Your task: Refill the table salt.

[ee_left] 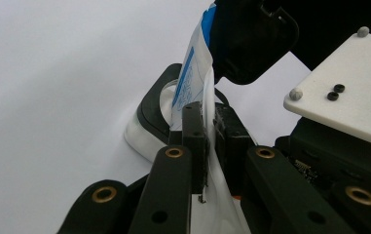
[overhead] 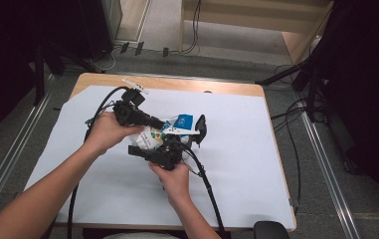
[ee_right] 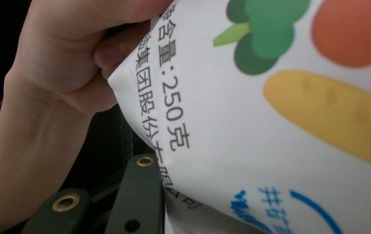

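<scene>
A: Mid-frame in the high view, above the white sheet covering the table (overhead: 256,164), both grippers hold one printed plastic pouch (overhead: 153,135) off the surface. Left gripper (overhead: 153,121) comes in from upper left, right gripper (overhead: 136,150) from below.

B: Grip states?

A: Left gripper view: jaws clamped on the pouch's thin flat edge, film pinched between the pads (ee_left: 195,141). Right gripper view: the pouch face, vegetable drawings and black lettering, sits tight against one jaw; the log-free read from the high view is that it's closed on the pouch body.

B: Step?

A: Looks like pulling the pouch open or tearing the seal. To do it well: keep the left pinch near the seal, pull apart evenly, hold the pouch mouth up.

B: Contents?

A: Can't see inside. Pouch looks sealed and full-ish; label suggests food. Something black with a white rim (ee_left: 149,122) lies on the sheet behind; can't tell what.
</scene>
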Available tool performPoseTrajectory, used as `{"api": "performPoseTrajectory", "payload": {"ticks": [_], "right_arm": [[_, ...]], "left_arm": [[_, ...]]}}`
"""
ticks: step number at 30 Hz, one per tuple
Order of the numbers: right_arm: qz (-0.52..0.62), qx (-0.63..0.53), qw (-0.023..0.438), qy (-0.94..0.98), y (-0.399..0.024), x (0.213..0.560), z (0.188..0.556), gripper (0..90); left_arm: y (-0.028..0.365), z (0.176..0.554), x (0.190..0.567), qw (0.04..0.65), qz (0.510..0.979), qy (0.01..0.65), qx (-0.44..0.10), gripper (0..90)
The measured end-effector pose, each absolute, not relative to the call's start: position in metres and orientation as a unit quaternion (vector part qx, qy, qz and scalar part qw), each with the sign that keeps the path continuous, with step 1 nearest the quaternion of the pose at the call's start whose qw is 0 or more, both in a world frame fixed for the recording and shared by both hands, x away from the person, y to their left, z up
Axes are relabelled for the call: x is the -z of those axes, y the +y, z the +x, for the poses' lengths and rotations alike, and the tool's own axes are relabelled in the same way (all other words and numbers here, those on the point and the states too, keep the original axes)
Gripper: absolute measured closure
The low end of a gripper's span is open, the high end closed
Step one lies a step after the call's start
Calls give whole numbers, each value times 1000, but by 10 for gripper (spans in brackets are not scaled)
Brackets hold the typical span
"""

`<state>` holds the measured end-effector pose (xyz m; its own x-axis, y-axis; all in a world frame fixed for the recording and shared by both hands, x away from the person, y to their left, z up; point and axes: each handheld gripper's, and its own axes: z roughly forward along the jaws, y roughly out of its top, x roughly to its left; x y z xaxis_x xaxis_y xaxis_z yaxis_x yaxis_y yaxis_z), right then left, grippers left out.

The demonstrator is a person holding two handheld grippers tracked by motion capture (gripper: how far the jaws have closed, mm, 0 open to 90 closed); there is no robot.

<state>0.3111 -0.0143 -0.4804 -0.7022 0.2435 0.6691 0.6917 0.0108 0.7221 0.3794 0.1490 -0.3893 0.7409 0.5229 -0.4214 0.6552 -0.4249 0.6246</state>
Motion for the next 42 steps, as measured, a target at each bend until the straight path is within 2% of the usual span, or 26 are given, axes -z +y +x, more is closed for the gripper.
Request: {"api": "performPoseTrajectory", "payload": {"ticks": [26,42], "right_arm": [[-336,614,178,-692,-11,481,313,674],[-345,617,178,-684,-12,479,313,725]], "left_arm": [[149,381,390,402,842,351,80,855],[150,381,388,409,839,350,79,854]]}}
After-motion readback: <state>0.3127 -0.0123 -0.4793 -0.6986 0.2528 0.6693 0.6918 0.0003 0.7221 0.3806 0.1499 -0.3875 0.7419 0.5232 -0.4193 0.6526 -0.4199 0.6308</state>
